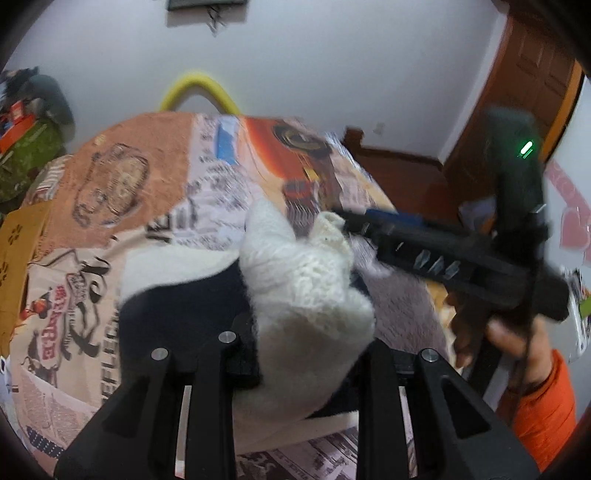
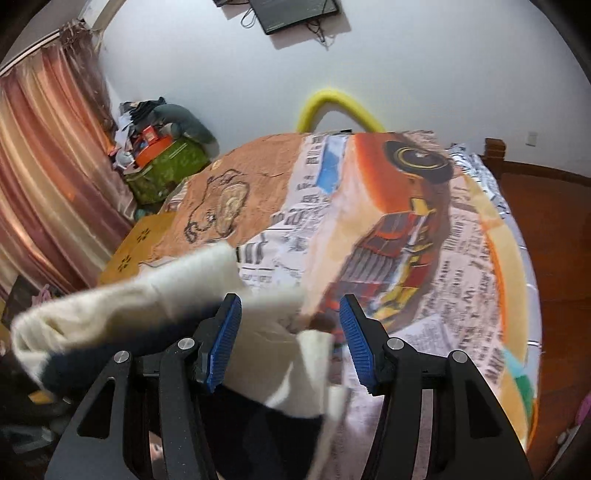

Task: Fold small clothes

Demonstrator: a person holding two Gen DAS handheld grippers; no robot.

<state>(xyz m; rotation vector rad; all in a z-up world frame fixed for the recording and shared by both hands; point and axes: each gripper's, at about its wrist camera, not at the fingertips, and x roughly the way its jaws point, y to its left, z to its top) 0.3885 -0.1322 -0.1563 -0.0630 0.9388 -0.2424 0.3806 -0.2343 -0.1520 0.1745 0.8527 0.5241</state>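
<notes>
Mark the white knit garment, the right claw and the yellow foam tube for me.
white knit garment (image 1: 310, 291): left wrist view, bunched knit middle.
right claw (image 2: 290, 347): right wrist view, midway between the blue pads, open.
yellow foam tube (image 2: 334, 99): right wrist view, top of arch.

left gripper (image 1: 306, 354) fingertips buried in sweater (image 1: 303, 288) (motion-blurred); wall screen (image 2: 293, 13) cropped

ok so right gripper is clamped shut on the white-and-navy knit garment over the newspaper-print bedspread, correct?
Not shut. The right wrist view shows the right gripper with jaws wide apart, the white-and-navy knit garment lying between its blue ribbed pads, over the newspaper-print bedspread.
</notes>
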